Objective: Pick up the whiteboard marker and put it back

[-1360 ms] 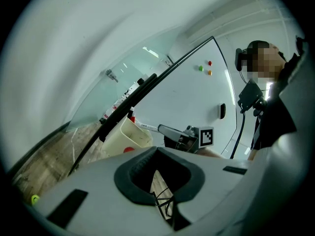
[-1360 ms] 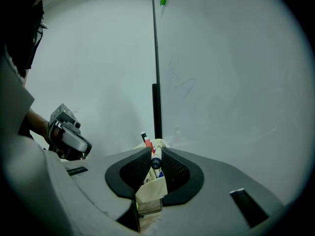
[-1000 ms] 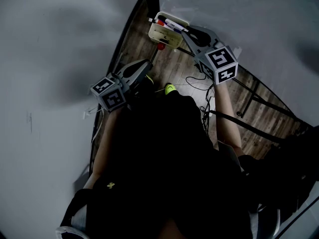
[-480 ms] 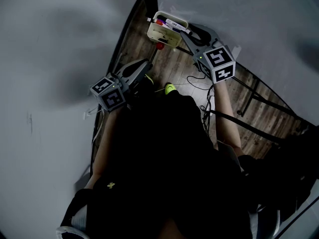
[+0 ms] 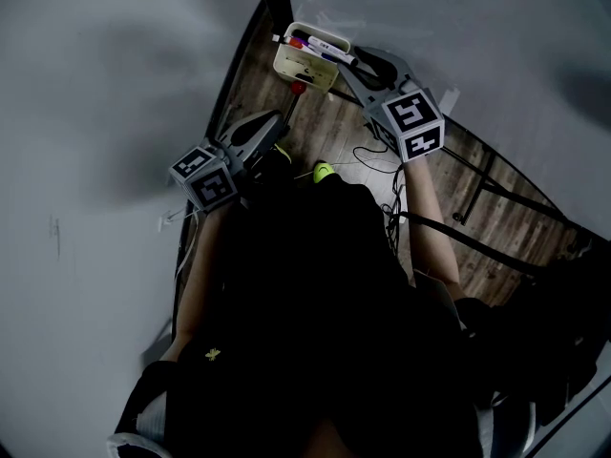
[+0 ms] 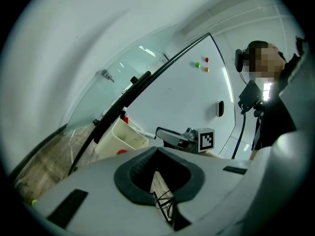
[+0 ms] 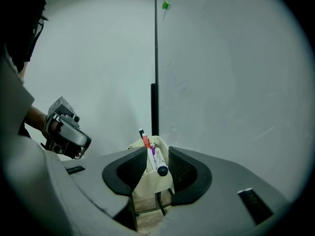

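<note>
A cream marker holder [image 5: 298,66] hangs at the foot of the whiteboard with several markers in it. One white marker with a dark cap [image 7: 160,169] lies in the holder [image 7: 147,183] and sticks out between my right gripper's pads. My right gripper [image 7: 157,155] is open, and its jaws have just been opening; a gap shows on each side of the marker. In the head view the right gripper [image 5: 351,62] reaches to the holder's right end, by the marker [image 5: 329,54]. My left gripper [image 5: 277,126] hangs lower left, open [image 6: 162,157] and holding nothing.
The whiteboard [image 7: 231,73] carries small magnets [image 7: 166,4] and an eraser [image 6: 220,108]. Cables [image 5: 377,156] and a yellow-green ball [image 5: 325,171] lie on the wooden floor. The board's black stand legs [image 5: 487,184] cross at the right. Another person [image 6: 275,112] stands beside the board.
The right gripper's jaws have spread apart around the marker, which stays in the holder. Both hands keep their places; the head view has shifted slightly.
</note>
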Available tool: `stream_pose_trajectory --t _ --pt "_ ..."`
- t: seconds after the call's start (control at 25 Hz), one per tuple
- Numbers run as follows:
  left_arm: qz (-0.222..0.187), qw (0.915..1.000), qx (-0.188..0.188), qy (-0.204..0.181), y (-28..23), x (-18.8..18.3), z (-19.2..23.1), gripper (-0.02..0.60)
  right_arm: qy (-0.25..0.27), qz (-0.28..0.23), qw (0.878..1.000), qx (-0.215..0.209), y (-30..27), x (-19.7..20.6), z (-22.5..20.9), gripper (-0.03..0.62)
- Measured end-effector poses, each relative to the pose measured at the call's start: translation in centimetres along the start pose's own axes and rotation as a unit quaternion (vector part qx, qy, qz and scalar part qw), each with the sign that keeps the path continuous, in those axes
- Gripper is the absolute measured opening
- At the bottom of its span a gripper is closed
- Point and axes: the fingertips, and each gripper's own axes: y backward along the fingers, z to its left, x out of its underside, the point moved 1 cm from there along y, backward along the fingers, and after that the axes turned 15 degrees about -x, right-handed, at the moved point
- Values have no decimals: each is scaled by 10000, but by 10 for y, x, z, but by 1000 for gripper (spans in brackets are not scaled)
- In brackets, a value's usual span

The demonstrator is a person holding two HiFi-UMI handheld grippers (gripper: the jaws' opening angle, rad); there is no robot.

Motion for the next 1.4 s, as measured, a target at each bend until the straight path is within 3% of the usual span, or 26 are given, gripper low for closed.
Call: stream_pose_trajectory --t 0.36,0.72,1.16,1.4 --pt "-263 9994 -180 -105 4 -1 -20 3 141 -160 9995 -218 16 -10 9 115" --pt "-239 9990 -329 -190 16 11 -35 3 10 -208 9992 -340 36 7 29 115" --pt "-48 9998 -129 -138 30 30 -41 3 -334 -260 9989 -180 49 21 52 115" --pt "-79 9997 97 -189 58 35 -38 3 -360 -133 9992 -78 44 21 91 110"
